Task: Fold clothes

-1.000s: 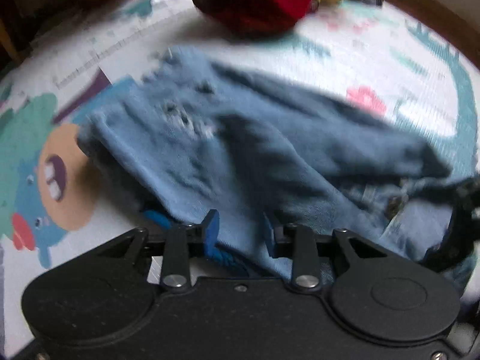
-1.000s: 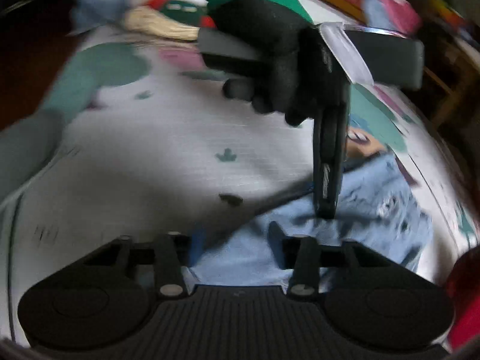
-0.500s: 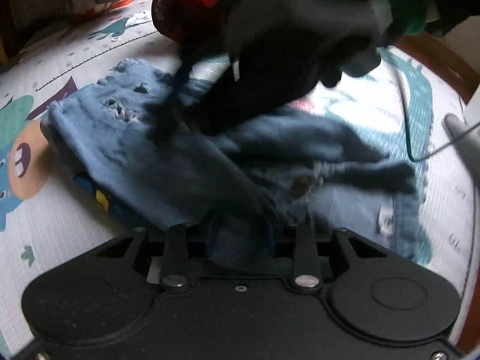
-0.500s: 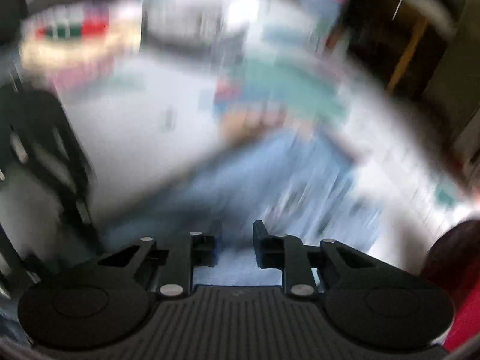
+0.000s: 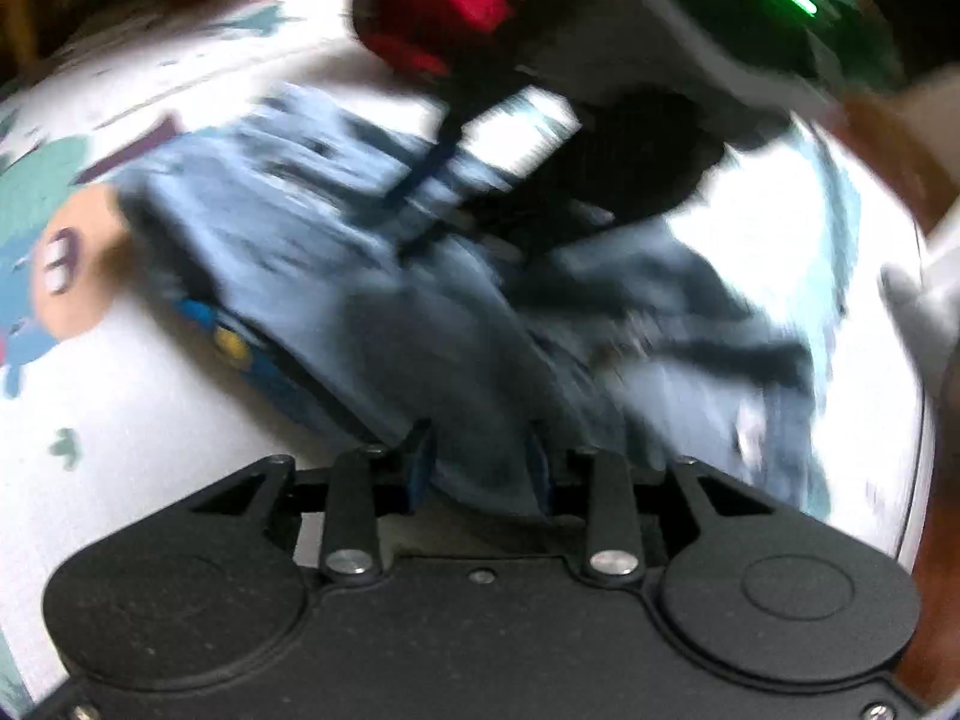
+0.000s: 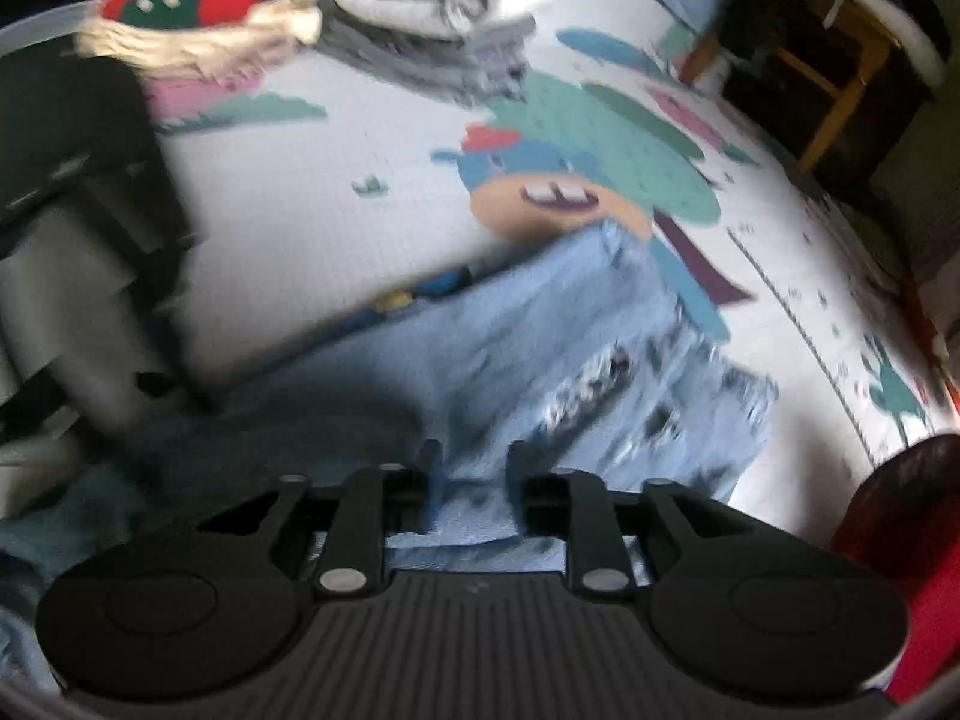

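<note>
Jeans (image 6: 540,360) sprawl on cartoon-print mat (image 6: 300,210) (white ground) — folded stack (image 6: 420,6) beyond.

Jeans (image 5: 336,276) lie spread on play mat (image 5: 150,420), centre of left wrist view. Left gripper (image 5: 480,468) at 6 o'clock w/ a fold of jeans between its fingers. Right gripper (image 6: 471,480) likewise at 6 in right wrist view, cloth between fingers. Folded clothes stack (image 6: 432,0) at 12, basket (image 6: 192,30) at 11, wooden stool (image 6: 840,60) at 1–2.
</note>
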